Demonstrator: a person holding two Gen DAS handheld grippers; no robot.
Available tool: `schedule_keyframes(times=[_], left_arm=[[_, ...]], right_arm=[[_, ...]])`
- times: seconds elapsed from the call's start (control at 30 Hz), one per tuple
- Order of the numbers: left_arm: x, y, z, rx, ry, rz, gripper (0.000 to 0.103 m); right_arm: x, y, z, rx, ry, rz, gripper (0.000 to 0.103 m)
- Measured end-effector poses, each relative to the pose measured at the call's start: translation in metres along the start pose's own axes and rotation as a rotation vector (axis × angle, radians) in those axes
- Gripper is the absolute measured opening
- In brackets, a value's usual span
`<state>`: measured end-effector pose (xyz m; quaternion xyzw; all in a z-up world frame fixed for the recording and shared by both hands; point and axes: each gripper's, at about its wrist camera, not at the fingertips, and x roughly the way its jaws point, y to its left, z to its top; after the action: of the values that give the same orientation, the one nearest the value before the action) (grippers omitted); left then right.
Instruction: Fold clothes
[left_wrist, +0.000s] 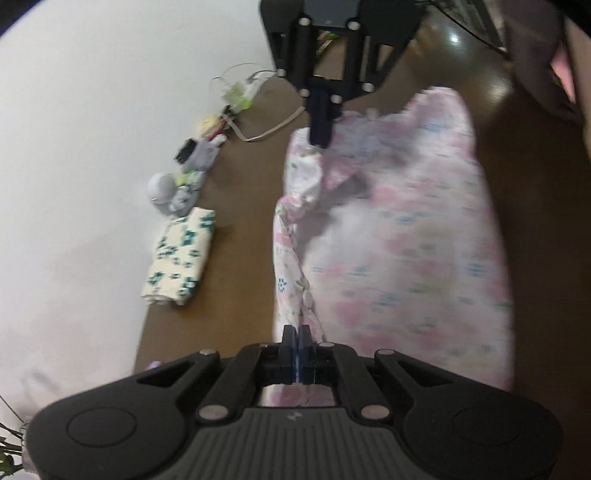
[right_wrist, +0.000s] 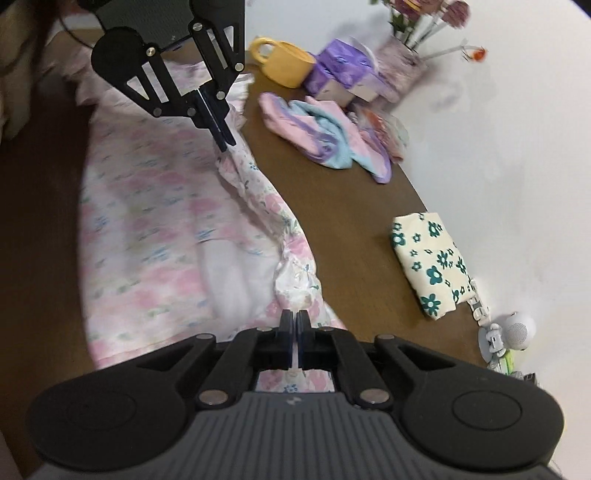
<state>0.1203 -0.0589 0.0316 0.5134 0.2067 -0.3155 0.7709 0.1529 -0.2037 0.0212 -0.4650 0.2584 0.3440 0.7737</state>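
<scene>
Pink-flowered cloth is sitting pinched between both pairs of jaws. The left gripper (left_wrist: 297, 338) is pressing its pads together on an edge of the pink floral garment (left_wrist: 406, 240), and the right gripper (right_wrist: 294, 323) is clamping the same bunched edge further along; each is showing in the other's view, at the far end of the ridge of cloth stretching away from the jaws. Beside that ridge, the rest of the garment is lying spread and blurred over the brown table (right_wrist: 351, 221). Further out on the other side of the jaws, well apart from the garment, a folded cream cloth with teal flowers (right_wrist: 428, 262) is resting near the white wall (right_wrist: 498, 147). Beyond the right jaws, a crumpled pink, blue and purple garment (right_wrist: 325, 133) is lying near a yellow mug (right_wrist: 284, 62), with purple packets (right_wrist: 343, 74) just beside the mug.
</scene>
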Motion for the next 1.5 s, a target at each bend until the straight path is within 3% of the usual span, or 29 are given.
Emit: schedule_keyframes(times=[0.23, 0.4, 0.47, 0.53, 0.6, 0.7, 0.77, 0.8, 0.83, 0.87, 1.03, 1.1, 1.27, 1.5], left_arm=[[-0.001, -0.014, -0.007, -0.036, 0.021, 0.039, 0.0], [0.001, -0.018, -0.009, -0.05, 0.032, 0.067, 0.001], [0.004, -0.019, -0.01, -0.062, 0.042, 0.079, 0.005], [0.007, -0.015, -0.01, -0.083, 0.05, 0.077, 0.008], [0.009, -0.012, -0.011, -0.092, 0.057, 0.071, 0.014], [0.014, -0.01, -0.013, -0.093, 0.075, 0.063, 0.018], [0.018, -0.009, -0.013, -0.092, 0.082, 0.07, 0.016], [0.019, -0.009, -0.013, -0.093, 0.083, 0.083, 0.002], [0.021, -0.009, -0.014, -0.093, 0.083, 0.096, 0.0], [0.019, -0.008, -0.013, -0.096, 0.077, 0.103, 0.0], [0.009, -0.01, -0.009, -0.103, 0.048, 0.139, 0.0], [0.006, -0.015, -0.009, -0.098, 0.034, 0.141, 0.0], [0.0, -0.036, -0.008, -0.061, -0.006, 0.143, 0.0], [-0.007, -0.038, -0.009, -0.066, -0.006, 0.203, 0.0]], right_arm=[[0.006, 0.028, -0.014, -0.049, 0.071, -0.091, 0.001], [0.002, 0.021, -0.017, 0.055, 0.025, -0.087, 0.008], [0.003, 0.009, -0.02, 0.13, 0.015, -0.054, 0.028], [0.006, -0.002, -0.025, 0.206, 0.01, -0.01, 0.042], [0.01, -0.011, -0.029, 0.263, 0.013, 0.03, 0.042], [0.017, -0.018, -0.033, 0.308, 0.03, 0.074, 0.038], [0.02, -0.017, -0.031, 0.297, 0.048, 0.079, 0.004], [0.02, -0.015, -0.029, 0.276, 0.053, 0.07, 0.003], [0.019, -0.012, -0.026, 0.248, 0.054, 0.053, 0.003], [0.017, -0.009, -0.023, 0.209, 0.056, 0.021, 0.002], [0.007, 0.023, -0.011, -0.164, 0.091, -0.304, 0.002], [0.01, 0.041, -0.014, -0.291, 0.129, -0.368, 0.002], [0.014, 0.07, -0.033, -0.331, 0.159, -0.339, 0.002], [-0.011, 0.08, -0.033, -0.272, 0.079, -0.432, 0.001]])
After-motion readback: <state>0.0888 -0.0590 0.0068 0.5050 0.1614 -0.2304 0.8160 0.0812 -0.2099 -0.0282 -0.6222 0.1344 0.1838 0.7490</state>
